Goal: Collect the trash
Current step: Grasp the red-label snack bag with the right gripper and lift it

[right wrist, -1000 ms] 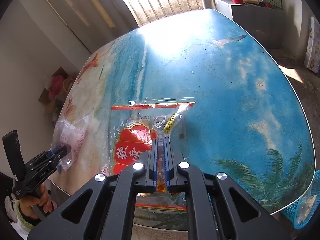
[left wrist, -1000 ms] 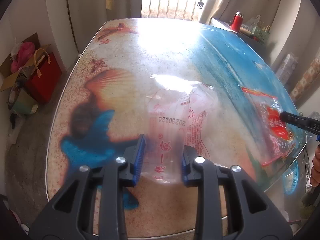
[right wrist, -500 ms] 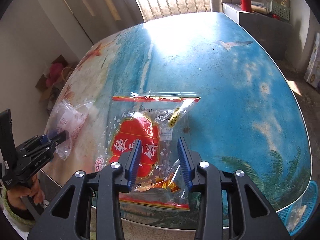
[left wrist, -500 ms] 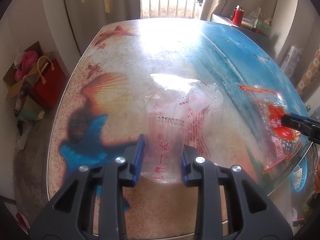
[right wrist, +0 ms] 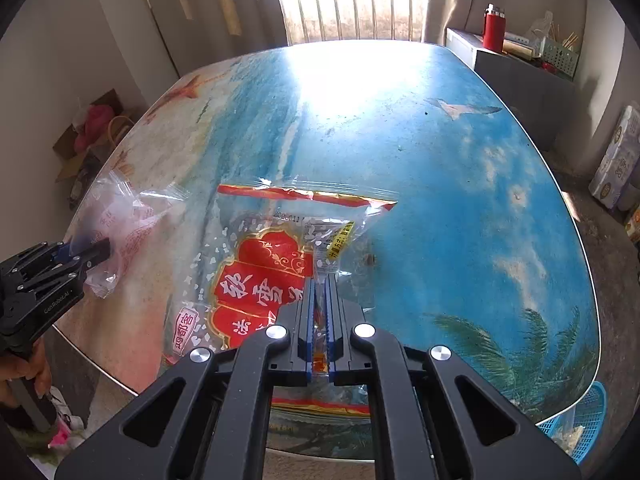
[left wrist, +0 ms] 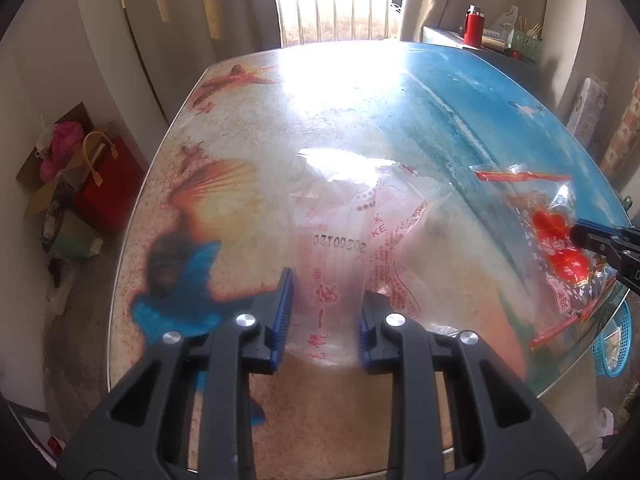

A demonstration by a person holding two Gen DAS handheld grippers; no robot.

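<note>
Here each claw pinches one bag's near edge for lifting: the right claw [right wrist: 319,320] has just clamped the red-printed clear plastic bag [right wrist: 260,280], the left claw [left wrist: 322,316] grips the pink-printed clear plastic bag [left wrist: 348,232] on the counter [right wrist: 440,160].

The right gripper [right wrist: 319,312], seen parted half a second ago, has just been closed again on the red-printed bag [right wrist: 264,280]; the left gripper [left wrist: 324,316] has been narrowed slightly around the clear wrapper [left wrist: 340,240].
</note>
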